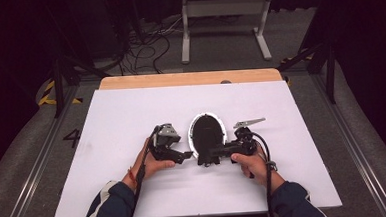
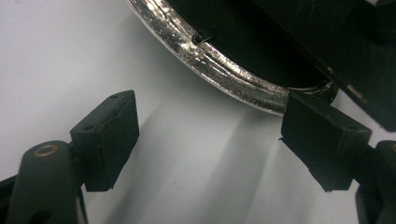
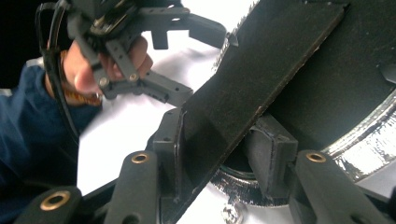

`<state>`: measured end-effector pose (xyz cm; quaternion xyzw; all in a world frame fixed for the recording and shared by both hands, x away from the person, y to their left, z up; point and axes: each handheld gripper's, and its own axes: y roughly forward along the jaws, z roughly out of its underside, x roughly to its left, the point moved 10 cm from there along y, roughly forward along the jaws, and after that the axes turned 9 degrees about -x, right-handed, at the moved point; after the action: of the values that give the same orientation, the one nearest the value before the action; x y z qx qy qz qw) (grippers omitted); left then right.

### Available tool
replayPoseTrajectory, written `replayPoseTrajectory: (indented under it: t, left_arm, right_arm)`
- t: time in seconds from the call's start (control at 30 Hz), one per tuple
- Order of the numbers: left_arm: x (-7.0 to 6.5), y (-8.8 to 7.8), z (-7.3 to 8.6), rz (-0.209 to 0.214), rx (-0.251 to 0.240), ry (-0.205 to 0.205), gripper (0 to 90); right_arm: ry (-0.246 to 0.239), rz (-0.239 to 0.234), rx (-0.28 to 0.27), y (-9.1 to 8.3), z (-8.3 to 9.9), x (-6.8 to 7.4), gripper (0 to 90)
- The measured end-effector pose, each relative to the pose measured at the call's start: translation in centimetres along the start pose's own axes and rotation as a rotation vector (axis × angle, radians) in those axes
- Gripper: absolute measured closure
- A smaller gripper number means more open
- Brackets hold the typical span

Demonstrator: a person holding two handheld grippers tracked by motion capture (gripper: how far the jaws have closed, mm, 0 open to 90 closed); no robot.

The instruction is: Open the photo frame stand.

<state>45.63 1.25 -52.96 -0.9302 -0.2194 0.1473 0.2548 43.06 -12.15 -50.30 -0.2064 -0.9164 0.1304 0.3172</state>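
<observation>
An oval frame with a silver rim lies back up near the middle of the white counter. The right gripper is clenched on the frame's black stand flap. The left gripper is released, with nothing between its pads, just beside the rim. No writing is legible.

I see what looks like a lab: white tabletop, floor cables, metal rails, dark curtains.
</observation>
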Motion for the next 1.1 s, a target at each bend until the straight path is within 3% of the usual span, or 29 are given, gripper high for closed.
replayPoseTrajectory:
  t: [0.03,0.13,0.27,0.3,0.53,0.6,0.7,0.73,0.77,1.0,1.1]
  left_arm:
    - [-0.2,0.2,0.0,0.007,0.001,-0.004,19.9]
    - [-0.9,0.6,-0.2,0.058,-0.019,-0.066,20.4]
    - [-0.9,0.7,-0.4,0.062,-0.026,-0.074,22.3]
    - [-0.9,0.7,-0.5,0.064,-0.029,-0.093,22.9]
    - [-1.0,0.6,-0.7,0.077,-0.044,-0.088,25.5]
    - [-1.3,0.4,-1.0,0.104,-0.061,-0.086,29.2]
    - [-2.1,-0.2,-1.2,0.195,-0.076,-0.075,41.3]
    - [-2.2,-0.4,-1.2,0.202,-0.075,-0.071,40.0]
    - [-2.1,-0.4,-1.3,0.192,-0.071,-0.053,40.5]
    - [-2.2,-0.6,-1.5,0.185,-0.088,-0.045,52.4]
    - [-2.4,-0.7,-1.6,0.201,-0.099,-0.048,57.3]
  right_arm:
    - [-0.020,0.003,0.002,-0.1,0.0,0.1,59.2]
    - [-0.057,0.015,0.005,-0.2,0.1,0.3,59.3]
    - [-0.083,0.016,0.004,-0.2,0.1,0.4,59.4]
    - [-0.088,0.015,0.004,-0.2,0.1,0.5,59.4]
    - [-0.140,0.015,0.014,-0.3,0.2,0.7,59.8]
    - [-0.158,0.018,0.016,-0.3,0.2,0.9,60.0]
    - [-0.172,0.024,0.015,-0.4,0.2,1.0,60.1]
    - [-0.172,0.028,0.014,-0.4,0.2,1.1,60.1]
    - [-0.174,0.032,0.016,-0.4,0.2,1.0,60.1]
    - [-0.198,0.038,0.015,-0.5,0.3,1.2,62.6]
    - [-0.212,0.044,0.013,-0.4,0.3,1.4,65.4]
